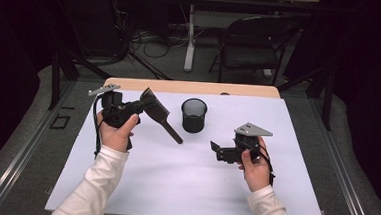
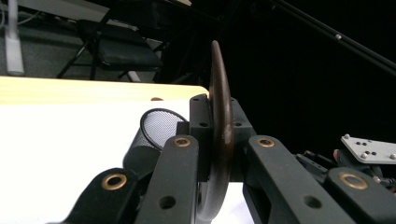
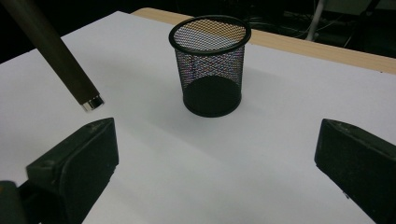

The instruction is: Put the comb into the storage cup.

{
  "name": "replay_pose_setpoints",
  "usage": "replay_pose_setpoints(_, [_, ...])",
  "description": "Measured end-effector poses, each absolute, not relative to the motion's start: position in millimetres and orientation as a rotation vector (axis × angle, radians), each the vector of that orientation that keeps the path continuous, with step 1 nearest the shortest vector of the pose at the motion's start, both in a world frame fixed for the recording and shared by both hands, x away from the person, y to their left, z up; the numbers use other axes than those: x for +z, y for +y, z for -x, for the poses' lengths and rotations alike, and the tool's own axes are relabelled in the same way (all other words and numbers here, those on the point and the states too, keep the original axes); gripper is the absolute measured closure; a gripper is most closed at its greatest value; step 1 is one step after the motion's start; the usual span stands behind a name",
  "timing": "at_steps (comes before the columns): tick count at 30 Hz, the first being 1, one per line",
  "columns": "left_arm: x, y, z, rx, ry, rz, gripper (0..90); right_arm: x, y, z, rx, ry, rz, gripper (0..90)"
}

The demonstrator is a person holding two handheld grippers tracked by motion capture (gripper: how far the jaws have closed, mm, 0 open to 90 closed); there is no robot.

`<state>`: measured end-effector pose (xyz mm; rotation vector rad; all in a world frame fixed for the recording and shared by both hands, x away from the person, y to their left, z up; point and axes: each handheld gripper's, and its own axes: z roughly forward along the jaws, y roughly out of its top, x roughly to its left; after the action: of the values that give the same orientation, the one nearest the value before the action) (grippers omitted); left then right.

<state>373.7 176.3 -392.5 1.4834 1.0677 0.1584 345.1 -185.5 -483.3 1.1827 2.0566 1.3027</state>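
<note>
The left tool (image 1: 137,107) pinches a dark brown brush (image 1: 159,114) by its head, the jaws pressed against both flat sides, as the left gripper view shows edge-on (image 2: 220,126). The brush is lifted off the white surface (image 1: 184,182), toward the far left part of it; its handle slants down and toward the middle, the tip ending just left of and nearer than a black mesh cup (image 1: 193,115). The cup stands upright near the middle of the far edge, empty as far as the right gripper view shows (image 3: 210,65). In that view the handle's end (image 3: 70,70) hangs above the sheet, apart from the cup. The right tool (image 1: 216,150) hovers over the right half of the surface, jaws spread wide with nothing between them, pointing toward the cup.
</note>
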Motion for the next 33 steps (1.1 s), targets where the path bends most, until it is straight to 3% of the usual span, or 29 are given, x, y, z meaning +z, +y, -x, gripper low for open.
replay_pose_setpoints(33, [-348, 150, -412, 0.282, 1.114, -1.523, 85.5, -483, -184, -345, 1.244, 2.058, -1.163, 0.6])
